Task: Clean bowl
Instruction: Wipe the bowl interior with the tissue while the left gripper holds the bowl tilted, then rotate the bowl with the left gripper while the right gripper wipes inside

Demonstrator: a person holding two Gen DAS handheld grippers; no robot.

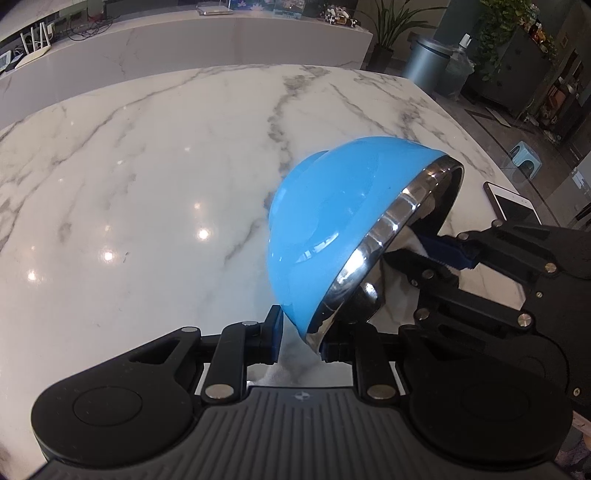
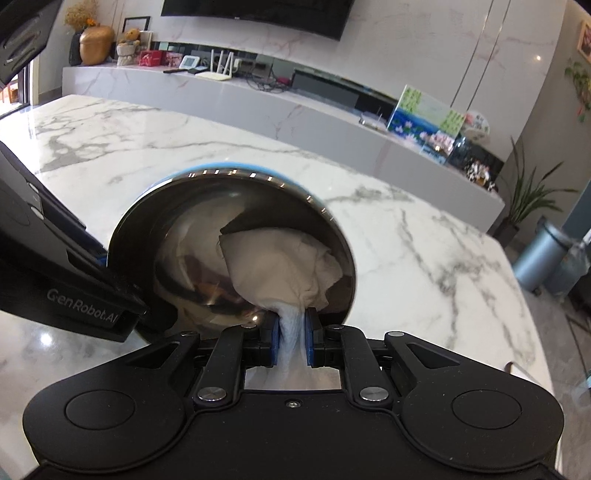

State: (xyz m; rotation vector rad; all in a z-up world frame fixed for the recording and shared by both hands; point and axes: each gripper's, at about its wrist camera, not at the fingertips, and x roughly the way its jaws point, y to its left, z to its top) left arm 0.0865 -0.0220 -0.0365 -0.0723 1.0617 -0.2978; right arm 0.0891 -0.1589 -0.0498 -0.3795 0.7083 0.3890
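A bowl [image 1: 332, 218], blue outside and shiny steel inside, is tipped on its side above the marble table [image 1: 147, 177]. My left gripper [image 1: 299, 332] is shut on the bowl's lower rim. The bowl's mouth faces the right gripper [image 1: 421, 254], which reaches into it from the right. In the right wrist view the steel inside of the bowl [image 2: 177, 251] fills the middle. My right gripper [image 2: 291, 339] is shut on a crumpled white paper towel [image 2: 277, 266] that presses against the inner wall. The left gripper's black body [image 2: 55, 273] shows at the left edge.
A phone [image 1: 511, 203] lies near the table's right edge. Beyond the table stand a long marble counter [image 2: 295, 107] with boxes and a router, a grey bin [image 1: 428, 62] and potted plants [image 1: 391, 29]. A small blue stool [image 1: 524, 153] sits on the floor.
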